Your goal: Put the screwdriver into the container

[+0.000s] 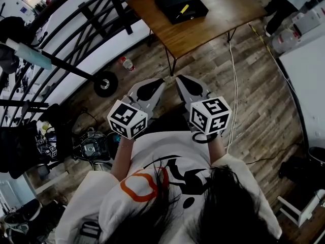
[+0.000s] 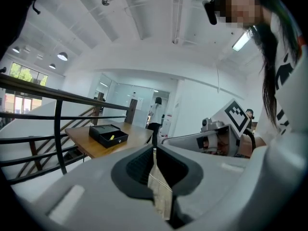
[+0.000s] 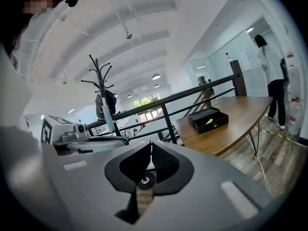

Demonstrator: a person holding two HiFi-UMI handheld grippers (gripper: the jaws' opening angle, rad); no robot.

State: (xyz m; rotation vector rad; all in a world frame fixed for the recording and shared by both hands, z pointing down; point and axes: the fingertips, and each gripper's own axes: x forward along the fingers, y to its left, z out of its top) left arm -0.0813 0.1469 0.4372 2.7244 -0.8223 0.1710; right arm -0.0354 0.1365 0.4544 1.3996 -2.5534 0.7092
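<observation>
A black container (image 1: 181,4) sits open on the wooden table (image 1: 218,19), far ahead of me. A yellow-handled screwdriver (image 1: 183,9) lies inside it. The left gripper view shows the container (image 2: 108,135) and the yellow handle (image 2: 112,137); the right gripper view shows the container (image 3: 208,120) too. I hold both grippers close to my chest, well short of the table. The left gripper (image 1: 163,80) and right gripper (image 1: 178,77) point side by side at the floor. Each one's jaws meet at the tips with nothing held, in the left (image 2: 154,148) and right (image 3: 150,146) gripper views alike.
A black railing (image 1: 76,19) runs along the left of the table. A white cable (image 1: 232,80) trails over the wood floor under the table's right side. A person (image 1: 284,4) stands beyond the table. A wheel (image 1: 105,83) and clutter lie at left.
</observation>
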